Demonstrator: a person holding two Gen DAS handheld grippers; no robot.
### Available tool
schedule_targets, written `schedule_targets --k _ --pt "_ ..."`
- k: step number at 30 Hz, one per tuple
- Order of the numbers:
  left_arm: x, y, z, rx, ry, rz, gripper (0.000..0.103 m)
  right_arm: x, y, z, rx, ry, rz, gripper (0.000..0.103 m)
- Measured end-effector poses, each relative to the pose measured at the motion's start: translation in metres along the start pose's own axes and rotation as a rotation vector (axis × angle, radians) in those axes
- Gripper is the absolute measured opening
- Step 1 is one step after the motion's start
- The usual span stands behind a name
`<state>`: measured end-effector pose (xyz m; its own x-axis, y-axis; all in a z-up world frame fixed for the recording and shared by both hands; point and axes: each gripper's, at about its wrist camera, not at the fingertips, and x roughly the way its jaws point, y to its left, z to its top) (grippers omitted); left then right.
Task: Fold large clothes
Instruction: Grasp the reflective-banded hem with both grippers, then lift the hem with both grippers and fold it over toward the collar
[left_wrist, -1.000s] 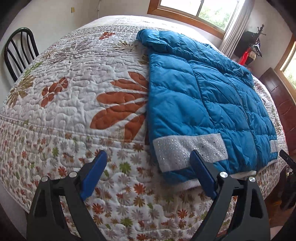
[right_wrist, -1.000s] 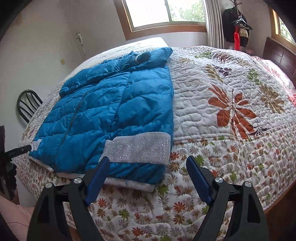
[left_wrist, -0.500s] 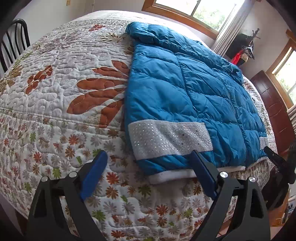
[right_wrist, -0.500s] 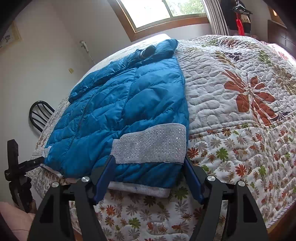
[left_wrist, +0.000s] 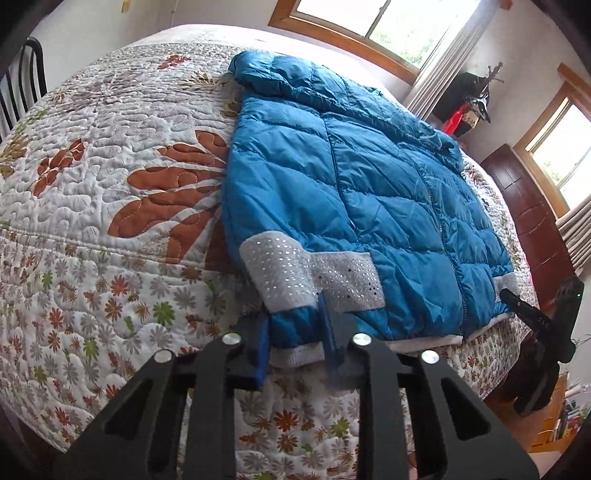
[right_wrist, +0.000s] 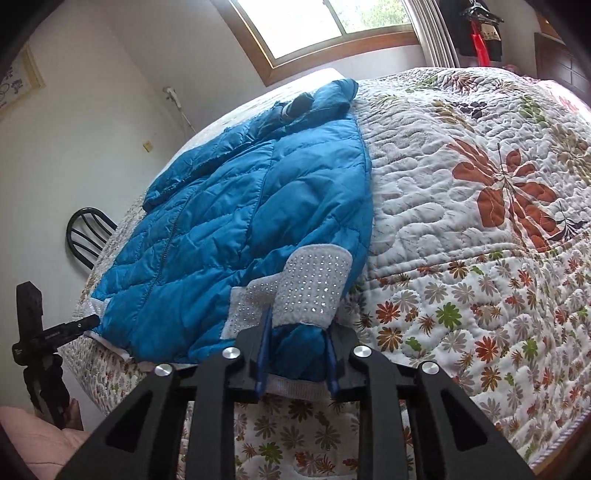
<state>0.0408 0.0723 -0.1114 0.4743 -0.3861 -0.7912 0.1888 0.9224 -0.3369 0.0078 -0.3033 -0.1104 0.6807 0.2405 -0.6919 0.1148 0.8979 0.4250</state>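
A blue quilted puffer jacket (left_wrist: 369, 192) lies spread flat on a bed covered by a floral quilt (left_wrist: 110, 221), its collar toward the window end and its white ribbed hem at the near edge of the bed, partly over the quilt's drop.

The left gripper (left_wrist: 295, 332) has just been closing, and its blue fingers (left_wrist: 263, 347) now stand narrowly apart with the jacket's near left corner bunched between them. The pads press on the blue fabric and white hem just below the grey, sequin-dotted band (left_wrist: 306, 273), which puckers upward where the cloth is gathered.

The right gripper (right_wrist: 297, 354) has likewise just been closing. Its fingers (right_wrist: 265, 343) pinch the opposite hem corner, with a fold of blue fabric and a strip of white ribbing squeezed between the pads. The studded grey band (right_wrist: 314, 288) on that side humps up directly above the grip.

Each gripper shows at the edge of the other's view: the right one (left_wrist: 532, 317) touching the far hem corner in the left wrist view, the left one (right_wrist: 66, 328) at the hem's other end in the right wrist view.

A black chair (right_wrist: 86, 236) stands beside the bed, near the wall.
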Motion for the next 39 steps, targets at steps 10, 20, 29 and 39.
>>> schedule_targets --k 10,20,29,39 --pt "-0.029 0.008 -0.009 0.015 -0.096 -0.041 0.012 -0.032 0.004 -0.009 0.01 -0.048 0.096 0.015" --pt "-0.063 0.014 -0.038 0.098 -0.198 -0.147 0.012 -0.062 0.006 -0.038 0.047 -0.098 0.135 0.014" --pt "-0.079 -0.003 0.02 0.087 -0.236 -0.274 0.012 -0.077 0.028 0.042 -0.026 -0.146 0.211 0.013" --pt "-0.059 -0.019 0.155 0.068 -0.242 -0.296 0.013 -0.038 0.041 0.189 -0.007 -0.081 0.228 0.013"
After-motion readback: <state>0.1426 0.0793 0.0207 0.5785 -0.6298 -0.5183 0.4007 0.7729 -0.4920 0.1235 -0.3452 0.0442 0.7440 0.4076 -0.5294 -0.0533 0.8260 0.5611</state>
